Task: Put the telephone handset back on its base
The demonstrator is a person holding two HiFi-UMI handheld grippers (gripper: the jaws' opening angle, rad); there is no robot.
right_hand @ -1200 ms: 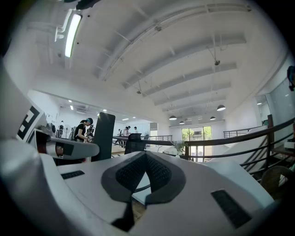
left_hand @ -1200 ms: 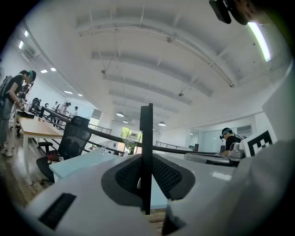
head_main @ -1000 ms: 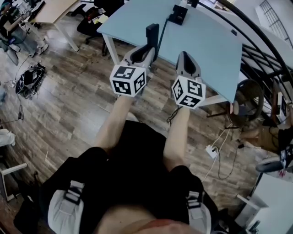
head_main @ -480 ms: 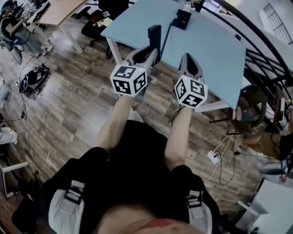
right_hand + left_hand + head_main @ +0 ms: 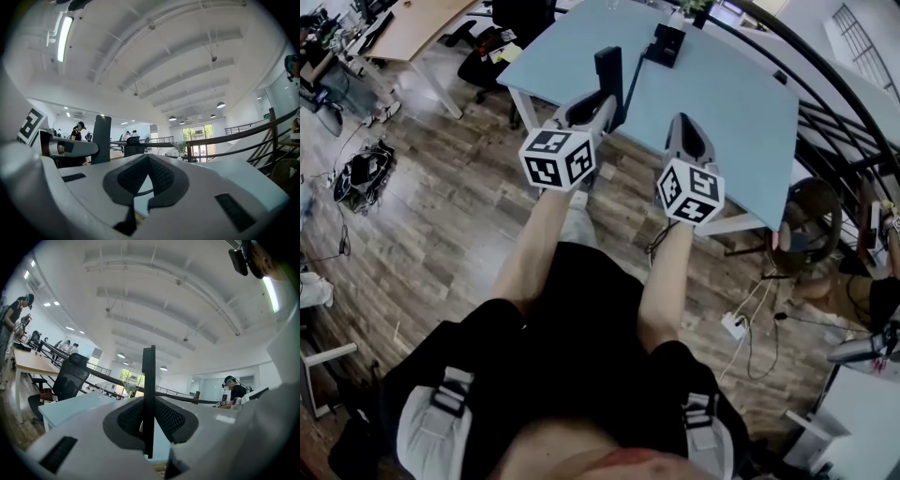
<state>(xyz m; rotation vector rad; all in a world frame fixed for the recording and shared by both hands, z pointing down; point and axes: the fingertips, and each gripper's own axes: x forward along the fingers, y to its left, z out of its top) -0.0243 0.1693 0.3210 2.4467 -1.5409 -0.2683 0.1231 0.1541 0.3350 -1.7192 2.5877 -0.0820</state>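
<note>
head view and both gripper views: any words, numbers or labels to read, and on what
No readable text anywhere.
The cubes on the left gripper and right gripper bear only black-and-white square markers.
The handset and base show no print that can be made out.

The handset (image 5: pixel 609 71) and base (image 5: pixel 667 42) are black, the table (image 5: pixel 722 112) pale blue, the floor (image 5: pixel 459 216) brown.

Above the counter (image 5: pixel 741 103), the handset (image 5: pixel 609 70) shows only its upper part. Its lower end is hidden between the fingers (image 5: pixel 581 112) of the left gripper (image 5: pixel 600 103). At the counter's far side the base (image 5: pixel 667 42) is too small to make out its cradle, and the counter's far edge is cut off by the head view's top.
</note>
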